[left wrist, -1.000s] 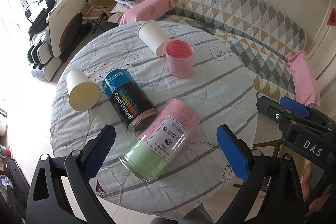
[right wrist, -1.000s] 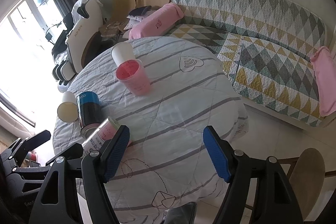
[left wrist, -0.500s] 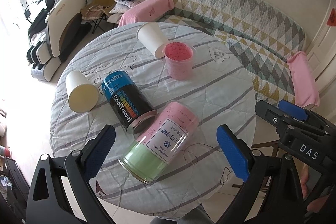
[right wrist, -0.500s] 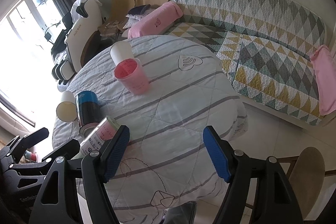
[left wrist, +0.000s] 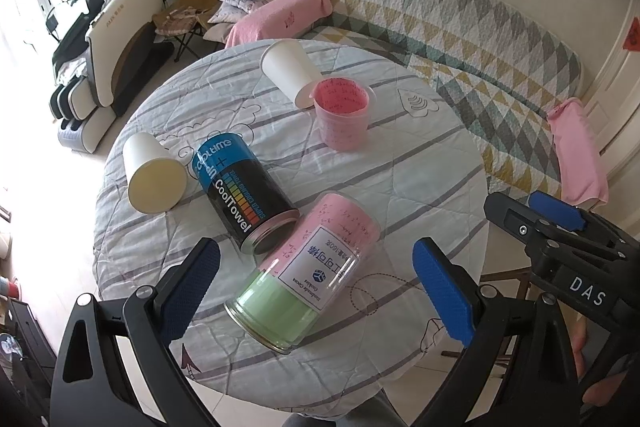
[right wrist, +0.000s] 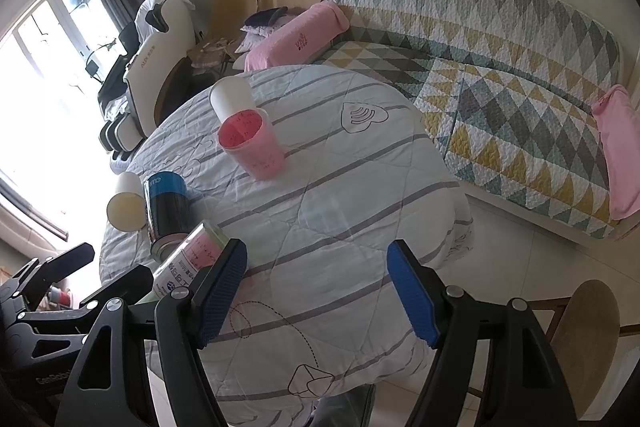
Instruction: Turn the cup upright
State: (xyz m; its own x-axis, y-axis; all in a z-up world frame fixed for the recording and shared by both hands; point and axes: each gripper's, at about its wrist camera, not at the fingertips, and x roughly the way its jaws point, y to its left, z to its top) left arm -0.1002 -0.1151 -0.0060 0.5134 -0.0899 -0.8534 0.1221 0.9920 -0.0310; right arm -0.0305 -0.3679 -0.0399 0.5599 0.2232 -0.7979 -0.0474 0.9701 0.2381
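On the round cloth-covered table [left wrist: 420,163] several cups lie on their sides: a pink-and-green labelled cup [left wrist: 306,271], a blue-and-black "CoolTowel" can-shaped cup [left wrist: 242,193], a white paper cup [left wrist: 152,179] at the left and another white paper cup [left wrist: 290,73] at the back. A pink cup [left wrist: 344,115] stands upright. My left gripper [left wrist: 316,291] is open and empty above the pink-and-green cup. My right gripper [right wrist: 316,291] is open and empty over the table's near right part; the same cups show at its left, with the pink cup [right wrist: 252,143] farther back.
A patterned sofa [left wrist: 460,27] with pink pillows curves behind the table. A massage chair [left wrist: 108,55] stands at the left. A wooden chair [right wrist: 588,339] is near the table's right front edge. The right gripper's body [left wrist: 568,259] shows at the right of the left wrist view.
Both grippers have shifted only slightly; the scene drifts a little in the views. Nothing on the table has moved and both jaws stay open.
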